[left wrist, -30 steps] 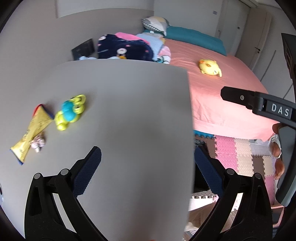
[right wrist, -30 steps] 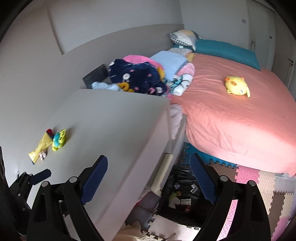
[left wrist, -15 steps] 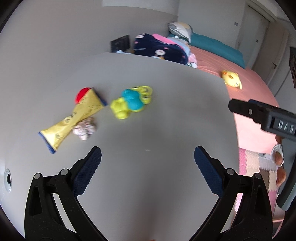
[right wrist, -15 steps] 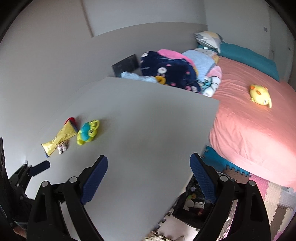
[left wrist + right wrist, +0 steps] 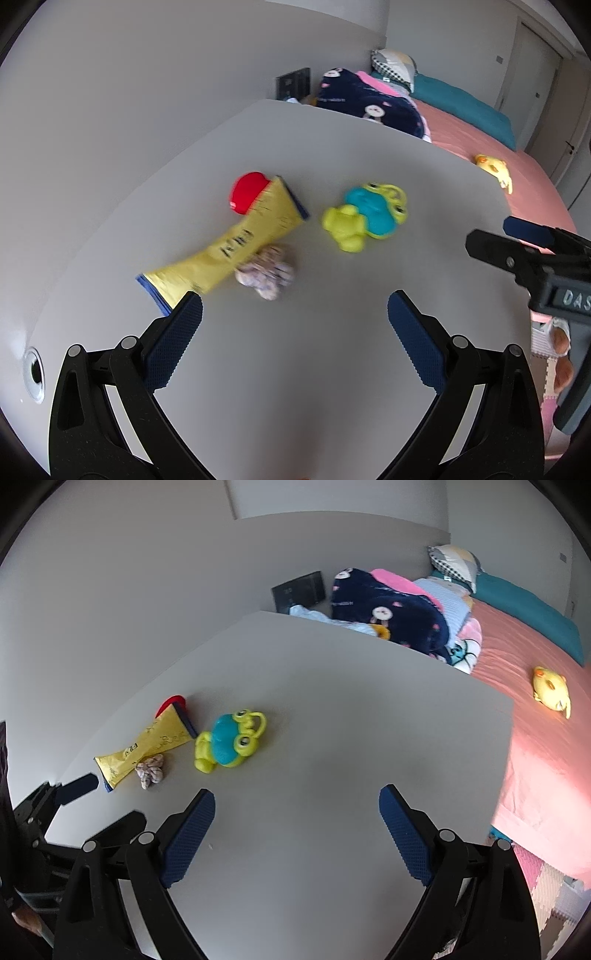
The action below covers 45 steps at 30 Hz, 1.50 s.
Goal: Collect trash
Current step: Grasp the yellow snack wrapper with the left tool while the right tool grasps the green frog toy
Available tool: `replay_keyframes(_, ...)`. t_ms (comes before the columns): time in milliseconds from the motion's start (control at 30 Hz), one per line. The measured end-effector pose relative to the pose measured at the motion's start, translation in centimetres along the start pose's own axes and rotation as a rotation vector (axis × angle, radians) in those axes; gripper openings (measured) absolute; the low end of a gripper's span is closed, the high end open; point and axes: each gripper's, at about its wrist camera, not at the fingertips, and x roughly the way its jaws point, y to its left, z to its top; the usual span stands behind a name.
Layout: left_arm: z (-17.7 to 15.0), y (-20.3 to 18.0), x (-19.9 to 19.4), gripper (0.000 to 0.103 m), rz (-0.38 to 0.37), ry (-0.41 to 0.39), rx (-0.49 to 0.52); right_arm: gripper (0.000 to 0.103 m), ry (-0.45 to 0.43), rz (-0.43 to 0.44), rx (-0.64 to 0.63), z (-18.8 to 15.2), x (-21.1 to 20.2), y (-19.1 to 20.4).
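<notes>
Over by the left edge of the grey table (image 5: 332,369), close to the wall, sits the little cluster that matters: a flattened yellow wrapper (image 5: 236,251) lying diagonally, a crumpled wad of paper (image 5: 266,275) touching its lower side, and something red (image 5: 247,192) poking out from under its far end. Just beside them, toward the table's middle, is a blue and green frog toy (image 5: 364,218), which I'd guess isn't trash. The wrapper looks light, thin and floppy, probably a bit slick, so I'd pinch it across the near flat end by its blue strip, where an edge might lift off the surface. The wad looks soft and weightless, easy to squash and grab from any side, though it could skid away if nudged. The left gripper (image 5: 295,314) has its jaws spread wide, holding nothing, with one pad just short of the wrapper's near end in the view. The right gripper (image 5: 297,812) is also spread wide and empty, hanging over bare table well apart from the trash.
</notes>
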Motion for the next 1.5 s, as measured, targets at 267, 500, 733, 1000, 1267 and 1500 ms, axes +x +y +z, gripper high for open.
replay_keyframes(267, 2.0, 3.5, 2.0, 0.097, 0.003, 0.004, -0.046, 0.09, 0.036, 0.046, 0.019, 1.6, 3.5, 2.1)
replay_keyframes(500, 3.3, 5.1, 3.9, 0.097, 0.006, 0.007, -0.056, 0.09, 0.049, 0.056, 0.044, 2.7, 6.0, 2.9)
replay_keyframes(733, 3.9, 6.2, 5.3, 0.084, -0.002, 0.025, -0.031, 0.082, 0.063, 0.067, 0.03, 3.6, 7.7, 4.0)
replay_keyframes(1000, 3.3, 5.6, 6.0, 0.052, -0.01, 0.053, 0.035, 0.063, 0.08, 0.092, 0.028, 3.4, 8.5, 4.8)
replay_keyframes(1267, 3.1, 5.4, 5.7, 0.025, -0.001, 0.044, 0.041, 0.051, 0.058, 0.068, -0.014, 3.3, 7.4, 5.2)
replay_keyframes(1500, 2.6, 5.2, 4.7, 0.021, -0.009, 0.039, 0.009, 0.051, 0.055, 0.058, -0.026, 2.8, 6.2, 5.0)
